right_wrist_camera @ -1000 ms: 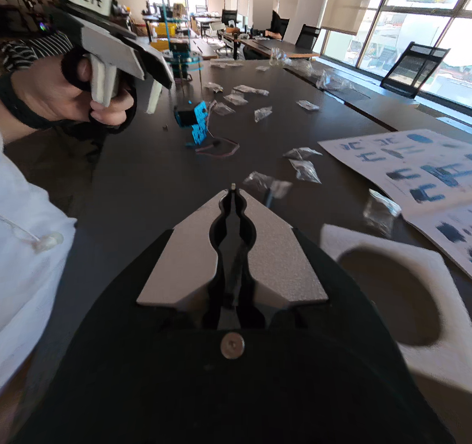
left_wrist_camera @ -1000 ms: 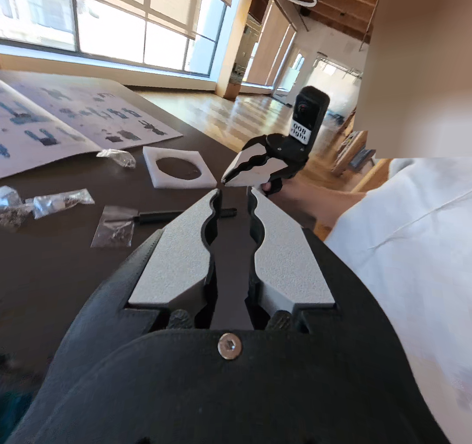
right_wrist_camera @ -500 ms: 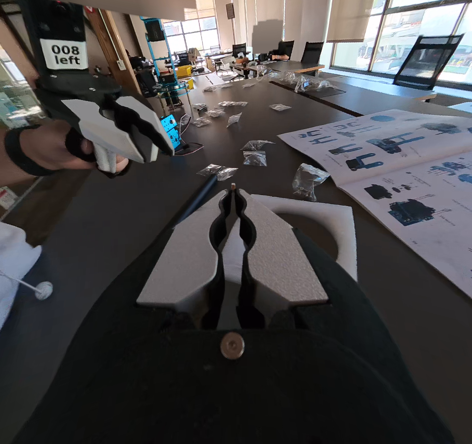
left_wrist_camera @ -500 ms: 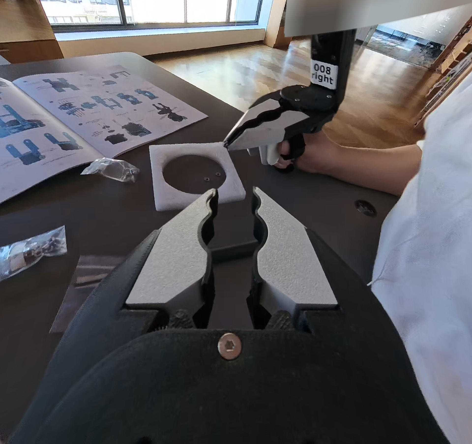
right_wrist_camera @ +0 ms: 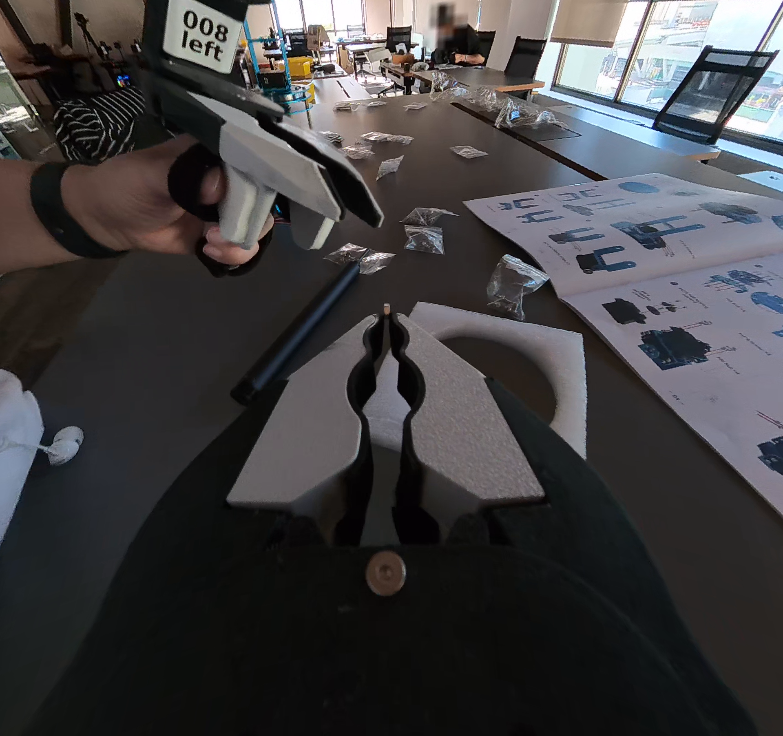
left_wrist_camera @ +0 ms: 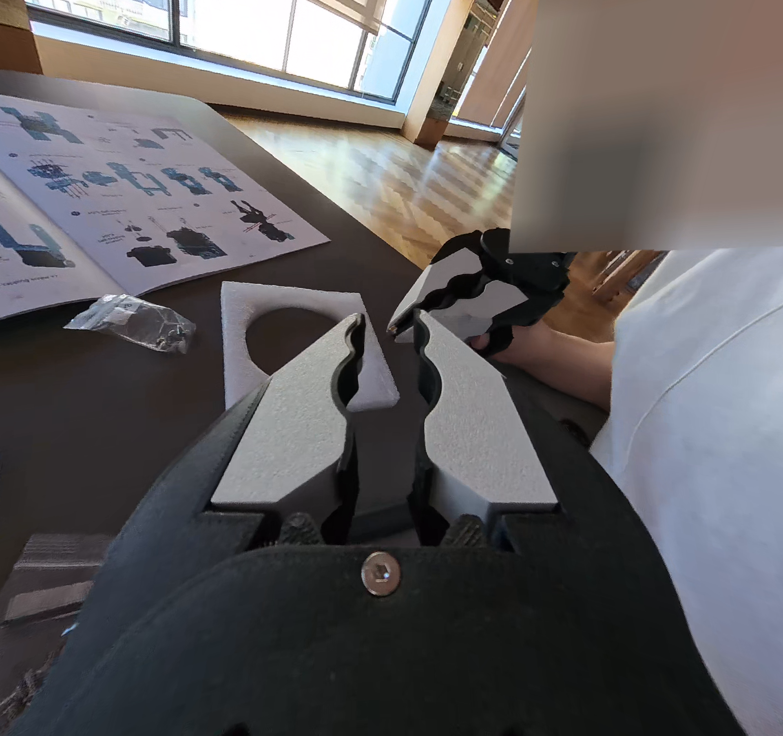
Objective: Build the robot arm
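My right gripper (right_wrist_camera: 386, 316) is shut on a tiny metal pin (right_wrist_camera: 386, 308) that sticks out of its tips. It hovers over the near corner of a white foam square with a round hole (right_wrist_camera: 567, 360). My left gripper (left_wrist_camera: 389, 319) is open and empty. The right gripper's tip (left_wrist_camera: 396, 328) sits just beyond its fingertips, almost between them. The foam square (left_wrist_camera: 237, 304) lies below and to the left. In the right wrist view the left gripper (right_wrist_camera: 351, 230) hangs above a black rod (right_wrist_camera: 305, 330) on the dark table (right_wrist_camera: 148, 334).
An open instruction booklet (left_wrist_camera: 127, 190) lies left of the foam; it also shows in the right wrist view (right_wrist_camera: 678, 249). A small plastic parts bag (left_wrist_camera: 131, 326) lies by it, with several more bags (right_wrist_camera: 423, 239) across the table. A white sleeve (left_wrist_camera: 699, 419) fills the right. A person sits at a far desk. My right fingertips sit around 5 cm from my left ones. The foam square (left_wrist_camera: 237, 304) sits 11 cm or so from the ends of my right fingers. It is also in sight in the right wrist view (right_wrist_camera: 535, 332).
The left gripper has swung toward the right gripper's tip, which now sits just ahead of its open fingers. The right gripper stays shut on the pin over the foam.
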A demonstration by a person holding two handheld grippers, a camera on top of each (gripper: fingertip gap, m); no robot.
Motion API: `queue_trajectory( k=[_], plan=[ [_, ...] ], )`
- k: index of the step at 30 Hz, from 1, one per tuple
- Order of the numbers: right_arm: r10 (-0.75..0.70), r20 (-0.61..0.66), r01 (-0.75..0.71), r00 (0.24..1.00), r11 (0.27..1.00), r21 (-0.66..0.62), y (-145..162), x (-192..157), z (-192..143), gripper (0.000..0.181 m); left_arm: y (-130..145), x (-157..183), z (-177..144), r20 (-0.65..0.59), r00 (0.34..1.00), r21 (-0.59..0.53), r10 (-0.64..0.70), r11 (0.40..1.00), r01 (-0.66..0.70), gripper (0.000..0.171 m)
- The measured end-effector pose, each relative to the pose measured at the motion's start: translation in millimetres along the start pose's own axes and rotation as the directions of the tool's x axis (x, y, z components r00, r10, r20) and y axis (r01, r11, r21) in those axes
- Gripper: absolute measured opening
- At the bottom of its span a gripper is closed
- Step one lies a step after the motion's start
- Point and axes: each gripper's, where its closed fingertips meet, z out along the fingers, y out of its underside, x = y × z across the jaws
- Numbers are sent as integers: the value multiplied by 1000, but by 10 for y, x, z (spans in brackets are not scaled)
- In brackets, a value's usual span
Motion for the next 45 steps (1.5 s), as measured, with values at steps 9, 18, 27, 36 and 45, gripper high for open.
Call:
queue_trajectory(
  k=[9,18,27,36,45],
  plan=[
    [52,-50,-49,997,997,58,-44,135,-119,2,59,-150,48,107,994,-30,-10,999,13,23],
    [43,-41,-40,998,997,71,-57,104,-146,2,16,-169,137,98,994,-16,-42,999,44,19],
    [35,-50,-32,998,998,62,-46,119,-147,2,12,-114,221,49,998,-26,-41,999,42,17],
    [26,-59,-23,998,998,57,-41,132,-139,2,11,-146,160,90,996,-28,7,1000,-4,14],
    [19,-64,-16,998,998,53,-38,135,-139,2,-23,-163,182,89,996,-23,5,1000,-3,13]
  ],
)
